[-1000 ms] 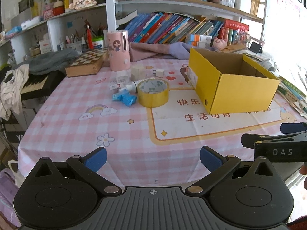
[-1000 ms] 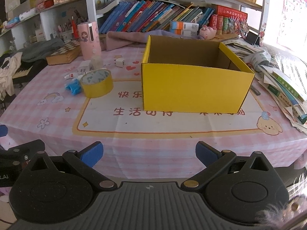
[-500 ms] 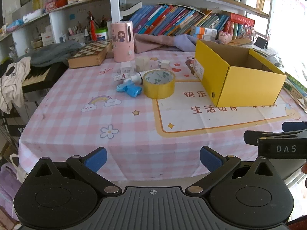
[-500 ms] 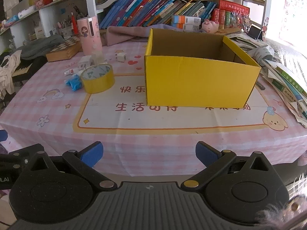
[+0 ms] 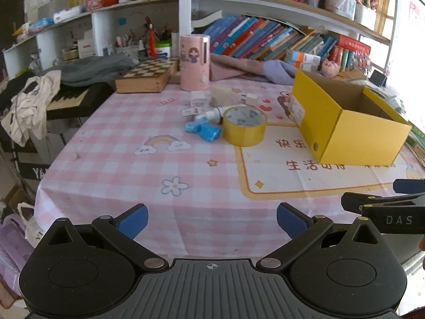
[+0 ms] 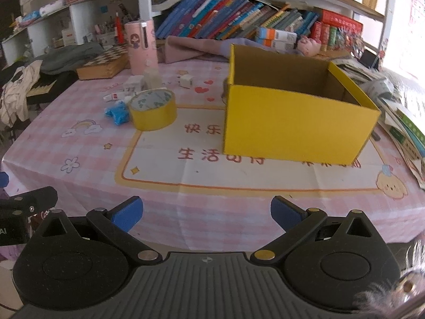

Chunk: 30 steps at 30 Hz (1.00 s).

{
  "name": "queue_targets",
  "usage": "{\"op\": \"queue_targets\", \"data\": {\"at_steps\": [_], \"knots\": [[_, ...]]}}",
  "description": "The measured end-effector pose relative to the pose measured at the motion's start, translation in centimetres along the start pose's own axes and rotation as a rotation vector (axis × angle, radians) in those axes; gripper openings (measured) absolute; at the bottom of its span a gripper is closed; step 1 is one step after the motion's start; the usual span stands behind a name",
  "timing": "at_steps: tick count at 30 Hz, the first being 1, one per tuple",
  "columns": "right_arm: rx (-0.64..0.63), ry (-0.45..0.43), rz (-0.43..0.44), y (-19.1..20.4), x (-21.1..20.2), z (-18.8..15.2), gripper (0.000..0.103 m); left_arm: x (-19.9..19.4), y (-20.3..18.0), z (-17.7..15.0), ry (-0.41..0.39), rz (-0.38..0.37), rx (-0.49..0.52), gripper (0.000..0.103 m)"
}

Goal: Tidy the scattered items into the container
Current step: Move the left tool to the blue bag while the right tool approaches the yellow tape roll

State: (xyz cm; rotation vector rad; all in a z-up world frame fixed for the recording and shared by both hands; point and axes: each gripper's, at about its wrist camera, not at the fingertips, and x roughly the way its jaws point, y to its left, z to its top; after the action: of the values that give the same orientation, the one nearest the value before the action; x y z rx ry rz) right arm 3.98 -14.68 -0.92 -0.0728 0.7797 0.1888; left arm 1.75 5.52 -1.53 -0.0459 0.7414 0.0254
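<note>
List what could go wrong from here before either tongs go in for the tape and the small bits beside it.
1. The yellow tape roll lies flat and looks wide for open left tongs; a grip across it may slip.
2. The blue item, white tube and small white boxes sit crowded together, so reaching for one could knock others.
3. The yellow box has tall walls; right tongs may clip its rim.

My right gripper (image 6: 206,212) gapes empty; yellow box (image 6: 294,130) ahead, tape roll (image 6: 152,109) ahead-left.
</note>
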Motion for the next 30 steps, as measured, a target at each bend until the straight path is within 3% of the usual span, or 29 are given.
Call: {"op": "queue_targets", "data": {"at_steps": [7,20,30], "knots": [[-0.068,-0.046,0.033,2.0,-0.4,0.9,0.103,-0.3,1.4,0.4,-0.053,0.038,-0.022,0.103],[-0.104,-0.149,0.095,3.7,0.7,3.7,0.101,0.6,3.3,2.0,-0.122,0.034,-0.050,0.103],[-0.144,-0.135,0.162,5.8,5.1,7.5,0.101,4.6,4.8,5.0,-0.080,0.083,-0.037,0.103]]}}
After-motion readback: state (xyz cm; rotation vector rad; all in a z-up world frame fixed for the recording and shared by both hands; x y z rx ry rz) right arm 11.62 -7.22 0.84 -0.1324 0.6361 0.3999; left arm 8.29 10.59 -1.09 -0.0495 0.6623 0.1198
